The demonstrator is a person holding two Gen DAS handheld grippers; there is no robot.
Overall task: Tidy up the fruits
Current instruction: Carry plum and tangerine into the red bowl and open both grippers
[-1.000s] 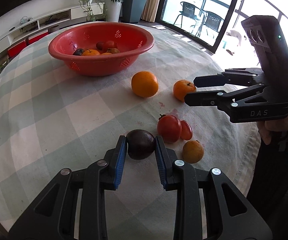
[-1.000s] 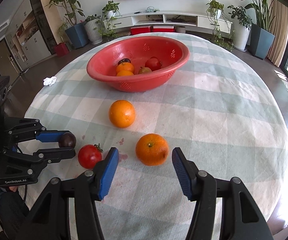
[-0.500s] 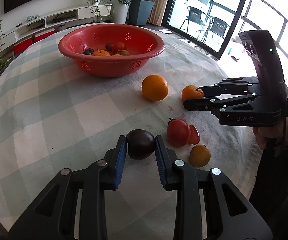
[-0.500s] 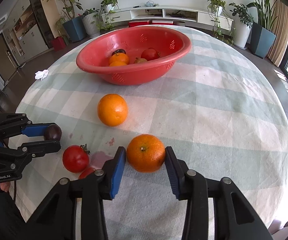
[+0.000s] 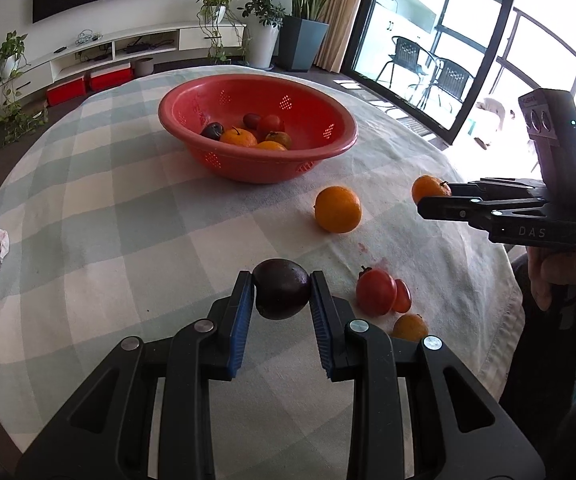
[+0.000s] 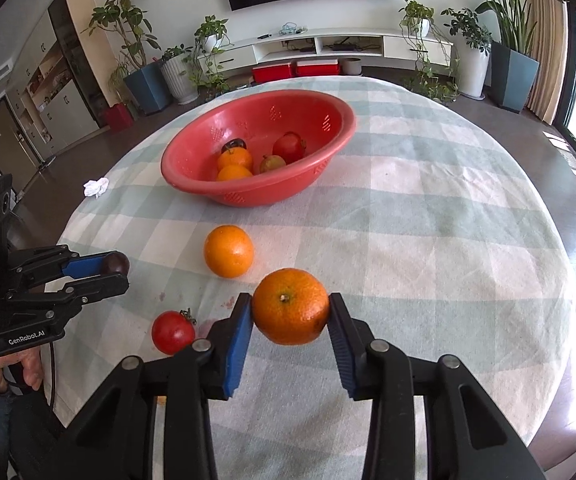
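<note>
Left gripper (image 5: 282,300) clamps a dark purple plum (image 5: 283,289); right gripper (image 6: 290,318) clamps a stemmed orange tangerine (image 6: 290,306). The red perforated plastic basket (image 5: 312,92) holds several fruits; four remain on the counter (image 5: 108,220).

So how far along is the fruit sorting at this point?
Partly done. The red basket already holds several fruits. In hand: the left gripper is shut on a dark plum, and the right gripper, jaws just closed, grips a mandarin. Left on the tablecloth: a large orange, a tomato, a smaller red fruit and a small orange fruit.
</note>
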